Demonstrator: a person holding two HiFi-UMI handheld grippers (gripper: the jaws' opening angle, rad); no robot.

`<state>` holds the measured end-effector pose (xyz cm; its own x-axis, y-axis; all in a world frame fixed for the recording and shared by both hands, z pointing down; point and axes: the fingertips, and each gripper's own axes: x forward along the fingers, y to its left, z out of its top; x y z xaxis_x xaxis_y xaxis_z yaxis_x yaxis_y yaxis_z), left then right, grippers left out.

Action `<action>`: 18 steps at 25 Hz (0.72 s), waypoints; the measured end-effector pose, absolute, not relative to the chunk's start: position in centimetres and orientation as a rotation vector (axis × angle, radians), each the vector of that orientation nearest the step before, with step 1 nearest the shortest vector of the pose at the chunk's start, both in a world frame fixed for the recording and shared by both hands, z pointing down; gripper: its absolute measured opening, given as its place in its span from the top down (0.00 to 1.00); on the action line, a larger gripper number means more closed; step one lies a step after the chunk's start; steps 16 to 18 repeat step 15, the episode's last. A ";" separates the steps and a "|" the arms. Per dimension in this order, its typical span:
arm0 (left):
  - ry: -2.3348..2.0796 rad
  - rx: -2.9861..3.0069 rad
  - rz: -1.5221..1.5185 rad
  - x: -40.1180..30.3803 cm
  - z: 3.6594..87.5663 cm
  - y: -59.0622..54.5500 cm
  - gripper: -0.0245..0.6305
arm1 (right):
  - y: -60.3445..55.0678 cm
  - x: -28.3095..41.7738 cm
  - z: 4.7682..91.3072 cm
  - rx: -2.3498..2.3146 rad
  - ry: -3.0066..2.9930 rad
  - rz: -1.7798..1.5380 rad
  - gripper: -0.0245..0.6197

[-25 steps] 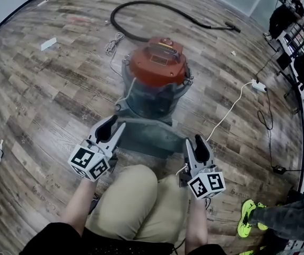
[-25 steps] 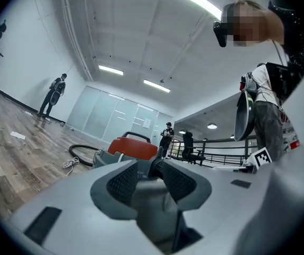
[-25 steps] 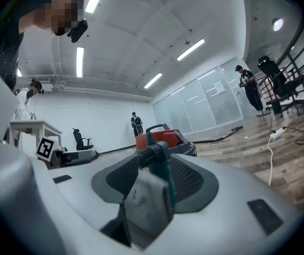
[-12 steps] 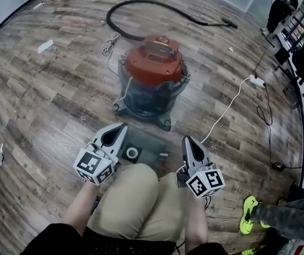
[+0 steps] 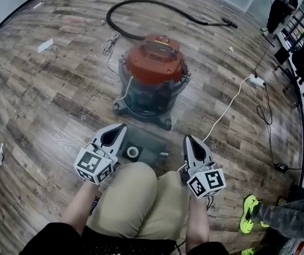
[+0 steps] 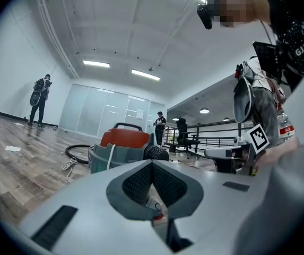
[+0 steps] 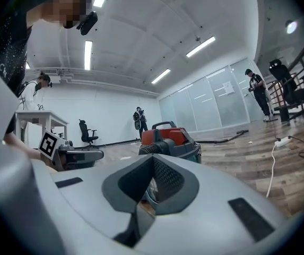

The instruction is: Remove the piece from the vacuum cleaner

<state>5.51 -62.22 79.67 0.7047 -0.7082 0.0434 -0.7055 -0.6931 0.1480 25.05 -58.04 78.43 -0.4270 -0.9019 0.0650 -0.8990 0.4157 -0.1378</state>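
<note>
The vacuum cleaner, a grey tub with an orange lid, stands on the wood floor ahead of me; it also shows in the left gripper view and the right gripper view. A flat grey piece with a round ring on it lies on the floor between the tub and my knee. My left gripper hovers at that piece's left edge, and my right gripper is just past its right edge. Both are shut with pads together and nothing between them, as seen in their own views.
A black hose curls on the floor behind the vacuum, with a coiled cord to its left. A white cable runs to a power strip at the right. A person stands far right; a green shoe is near my right side.
Both grippers' jaws have closed since the earliest frame. The grey piece, blurred against the vacuum's base then, now lies still on the floor between the grippers. The view has drawn back slightly.
</note>
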 end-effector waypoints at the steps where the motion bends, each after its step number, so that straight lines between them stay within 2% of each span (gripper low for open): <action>1: -1.156 2.755 -0.024 5.4 79.7 -62.3 0.95 | -58.1 25.0 78.4 -1.676 2.631 -0.227 0.95; 18: -1.173 2.751 0.008 4.3 80.1 -62.1 0.95 | -57.8 23.8 77.1 -1.621 2.672 -0.179 0.95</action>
